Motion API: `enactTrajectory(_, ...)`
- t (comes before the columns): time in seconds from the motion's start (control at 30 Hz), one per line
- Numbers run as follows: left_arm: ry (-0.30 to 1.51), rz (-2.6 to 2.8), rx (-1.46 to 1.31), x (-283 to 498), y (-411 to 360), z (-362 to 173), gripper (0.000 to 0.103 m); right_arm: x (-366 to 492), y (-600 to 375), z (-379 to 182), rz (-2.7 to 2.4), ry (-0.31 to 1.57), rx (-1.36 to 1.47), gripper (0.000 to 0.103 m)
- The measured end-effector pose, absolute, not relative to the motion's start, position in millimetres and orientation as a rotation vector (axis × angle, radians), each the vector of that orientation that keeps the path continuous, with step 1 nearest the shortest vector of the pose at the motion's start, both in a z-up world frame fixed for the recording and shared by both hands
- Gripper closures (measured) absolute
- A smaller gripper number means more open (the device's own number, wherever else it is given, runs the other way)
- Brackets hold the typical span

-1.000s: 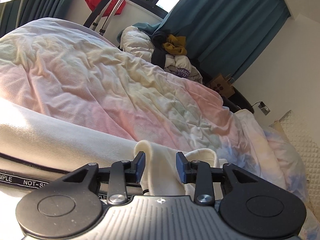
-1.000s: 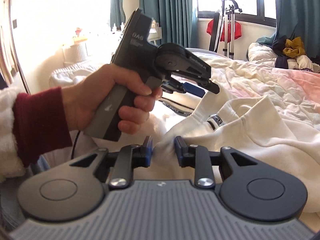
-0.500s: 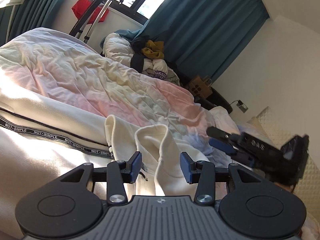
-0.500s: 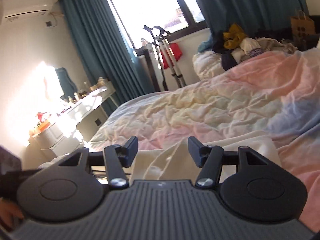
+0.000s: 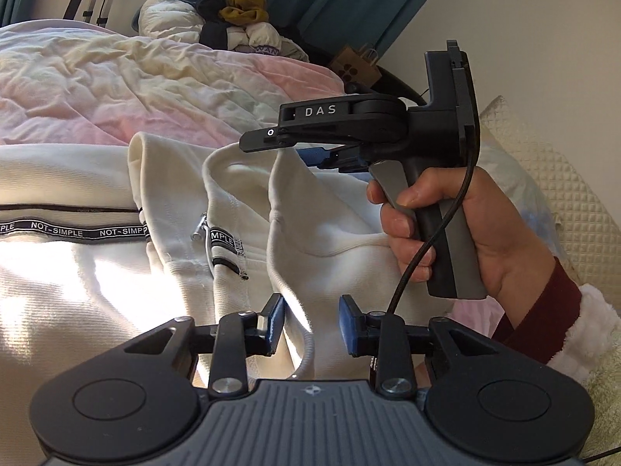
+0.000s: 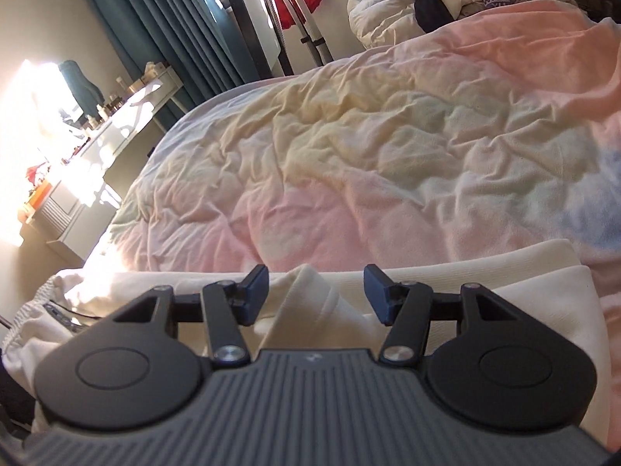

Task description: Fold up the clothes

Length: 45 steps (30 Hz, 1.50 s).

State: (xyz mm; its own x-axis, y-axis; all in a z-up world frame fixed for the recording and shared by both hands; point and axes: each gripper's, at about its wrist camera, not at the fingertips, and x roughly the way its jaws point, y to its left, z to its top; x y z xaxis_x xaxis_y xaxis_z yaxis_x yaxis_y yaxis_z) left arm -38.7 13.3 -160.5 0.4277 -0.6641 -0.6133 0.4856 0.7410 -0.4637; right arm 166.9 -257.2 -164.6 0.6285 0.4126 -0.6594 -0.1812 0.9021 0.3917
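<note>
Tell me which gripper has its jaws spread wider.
The right gripper: a broad gap over the white hoodie. The left gripper is open too, but narrower.

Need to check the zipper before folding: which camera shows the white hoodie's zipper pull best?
Left wrist view: the zipper pull hangs in plain sight on the white hoodie, beside the lettered tape. The right wrist view shows only plain folds of that hoodie, no zipper.
</note>
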Motion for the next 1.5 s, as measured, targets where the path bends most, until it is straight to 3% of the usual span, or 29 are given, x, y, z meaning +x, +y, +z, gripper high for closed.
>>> enactTrajectory(0.07,0.870,-0.728,-0.221,-38,12,-162,0.083,165,-252,-166,0.347,0.827,0.243,0.056)
enactTrajectory(0.1,0.869,-0.730,-0.217,-38,11,-163,0.092,163,-249,-166,0.352,0.823,0.213,0.061)
enactTrajectory(0.13,0.864,-0.733,-0.215,-38,11,-163,0.097,161,-246,-166,0.357,0.819,0.183,0.071)
enactTrajectory(0.23,0.834,-0.721,-0.210,-41,11,-157,0.099,155,-236,-159,0.361,0.783,0.108,0.086)
enactTrajectory(0.37,0.789,-0.712,-0.243,-56,22,-142,0.099,143,-233,-142,0.399,0.687,0.148,0.090)
enactTrajectory(0.6,0.707,-0.653,-0.339,-89,55,-110,0.099,109,-195,-102,0.458,0.470,0.103,0.090)
enactTrajectory(0.93,0.875,-0.556,-0.311,-74,48,-164,0.099,120,-171,-174,0.480,0.567,0.051,0.089)
enactTrajectory(1.1,0.866,-0.573,-0.323,-74,45,-166,0.098,104,-193,-152,0.479,0.546,0.130,0.086)
enactTrajectory(1.17,0.857,-0.572,-0.350,-76,48,-165,0.090,86,-208,-136,0.457,0.519,0.169,0.082)
enactTrajectory(1.23,0.833,-0.574,-0.377,-77,50,-160,0.075,67,-224,-121,0.411,0.510,0.196,0.081)
enactTrajectory(1.3,0.809,-0.579,-0.412,-78,55,-154,0.073,46,-234,-113,0.346,0.520,0.183,0.080)
enactTrajectory(1.4,0.774,-0.577,-0.492,-75,68,-143,0.062,15,-245,-117,0.305,0.563,0.228,0.080)
enactTrajectory(1.5,0.752,-0.535,-0.554,-60,80,-132,0.061,-11,-249,-128,0.284,0.607,0.292,0.080)
